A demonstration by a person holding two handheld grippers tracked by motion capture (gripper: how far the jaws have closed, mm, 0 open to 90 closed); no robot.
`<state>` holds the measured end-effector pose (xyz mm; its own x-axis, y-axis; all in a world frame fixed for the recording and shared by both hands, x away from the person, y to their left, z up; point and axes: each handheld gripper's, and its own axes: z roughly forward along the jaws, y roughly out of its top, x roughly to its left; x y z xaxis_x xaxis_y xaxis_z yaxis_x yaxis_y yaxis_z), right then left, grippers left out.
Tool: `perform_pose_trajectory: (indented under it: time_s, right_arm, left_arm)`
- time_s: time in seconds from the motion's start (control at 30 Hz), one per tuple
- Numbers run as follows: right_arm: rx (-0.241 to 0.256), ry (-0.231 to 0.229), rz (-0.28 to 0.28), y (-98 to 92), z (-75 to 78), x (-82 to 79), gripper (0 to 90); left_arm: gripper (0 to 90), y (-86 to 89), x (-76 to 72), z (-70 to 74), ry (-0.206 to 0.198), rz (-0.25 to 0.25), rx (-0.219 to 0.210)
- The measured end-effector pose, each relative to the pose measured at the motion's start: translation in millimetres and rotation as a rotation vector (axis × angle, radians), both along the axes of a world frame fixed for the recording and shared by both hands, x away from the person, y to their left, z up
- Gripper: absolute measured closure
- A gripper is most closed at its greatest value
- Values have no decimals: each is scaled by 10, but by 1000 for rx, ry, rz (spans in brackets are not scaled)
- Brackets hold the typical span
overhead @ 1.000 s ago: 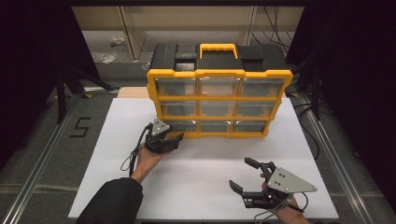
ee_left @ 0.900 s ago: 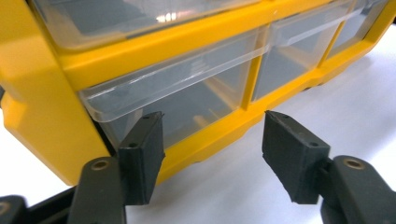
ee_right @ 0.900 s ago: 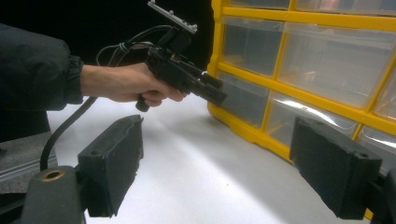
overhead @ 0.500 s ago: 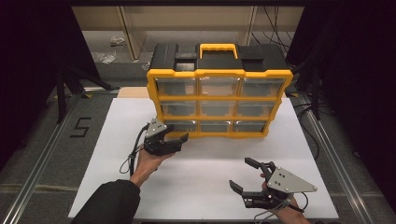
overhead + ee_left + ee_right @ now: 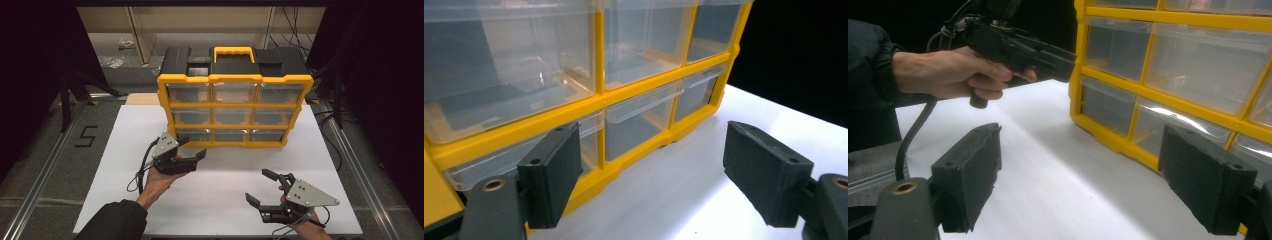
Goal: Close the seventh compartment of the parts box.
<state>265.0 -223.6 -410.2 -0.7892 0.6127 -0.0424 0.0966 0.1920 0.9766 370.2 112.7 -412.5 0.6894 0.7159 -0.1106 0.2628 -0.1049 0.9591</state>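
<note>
Your left tool [image 5: 192, 148] hangs just in front of the bottom-left drawer [image 5: 193, 135] of the yellow drawer cabinet [image 5: 235, 110], with its jaws spread wide and nothing between them. In the left gripper view one jaw stands close before that drawer's clear front [image 5: 524, 155], not clearly touching it, while the other jaw is out over bare desk [image 5: 704, 200].

The cabinet stands upright at the far middle of the white desk [image 5: 215, 200], with three rows of three clear drawers, all closed flush with the yellow frame. It has a black top and a yellow carrying handle [image 5: 234, 51].

Your right tool [image 5: 264, 187] sits low near the front edge of the desk, well apart from the cabinet, jaws also wide open and holding nothing. Between the two tools and in front of the cabinet the desk is open white surface. To the cabinet's left and right there are strips of bare desk before the side edges. The right gripper view shows your left hand [image 5: 948, 72] wrapped round the left tool's grip, its jaw tip right at the cabinet's yellow corner [image 5: 1078, 75].

On the grey floor [image 5: 45, 150] left of the desk a "5" [image 5: 86, 136] is marked in dark tape. No label can be read on the cabinet.
</note>
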Motion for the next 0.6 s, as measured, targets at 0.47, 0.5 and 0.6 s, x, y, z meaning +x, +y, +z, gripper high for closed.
perform_pose_trajectory:
  time_s: [0.47,0.5,0.6]
  right_arm:
    - [0,2,-1,1,-1,1,184]
    - [0,1,-1,1,-1,1,184]
    - [1,1,-1,0,-1,2,184]
  left_arm:
    - [204,58,-98,-11,-9,-24,-7]
    - [202,60,-106,-9,-12,-25,-10]
    - [202,65,-134,-8,-15,-31,-12]
